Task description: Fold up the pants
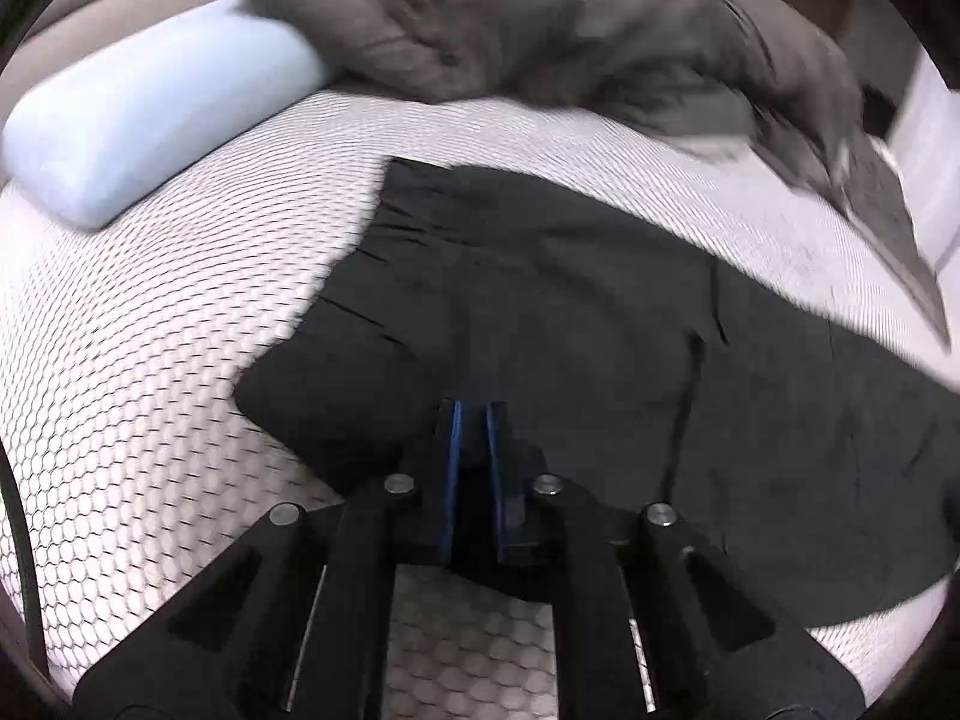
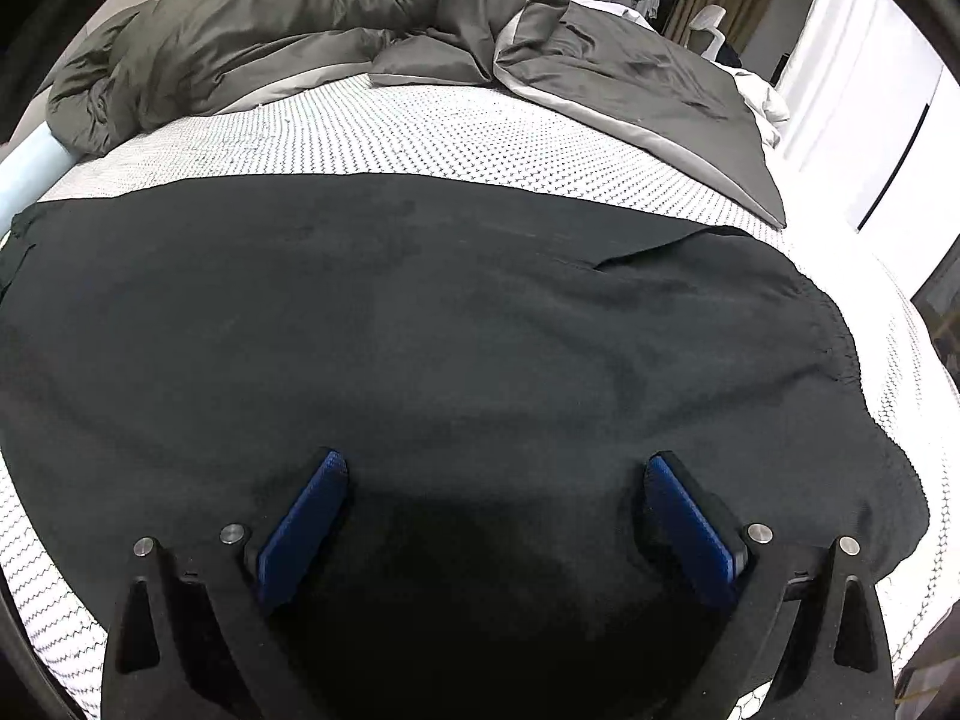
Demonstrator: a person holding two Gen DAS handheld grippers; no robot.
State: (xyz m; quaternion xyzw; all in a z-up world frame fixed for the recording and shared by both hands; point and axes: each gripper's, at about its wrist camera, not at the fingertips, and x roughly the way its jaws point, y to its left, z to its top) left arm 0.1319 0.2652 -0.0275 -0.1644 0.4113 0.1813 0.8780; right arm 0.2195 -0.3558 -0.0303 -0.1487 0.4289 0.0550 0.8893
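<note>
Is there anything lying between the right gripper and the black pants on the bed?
Nothing visible. The right gripper hangs open directly over the black pants, with only dark cloth showing between its blue pads. The grey duvet and the light blue pillow lie farther back on the mattress, off the pants.

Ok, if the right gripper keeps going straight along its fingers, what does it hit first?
Most likely the black pants: the right gripper, jaws wide open, points down at the fabric spread on the bed, nothing in between. How near is unclear.

One pair of black pants [image 2: 420, 324], one grey duvet [image 2: 300, 18], one pillow [image 1: 150, 120] (pale blue), two grippers
</note>
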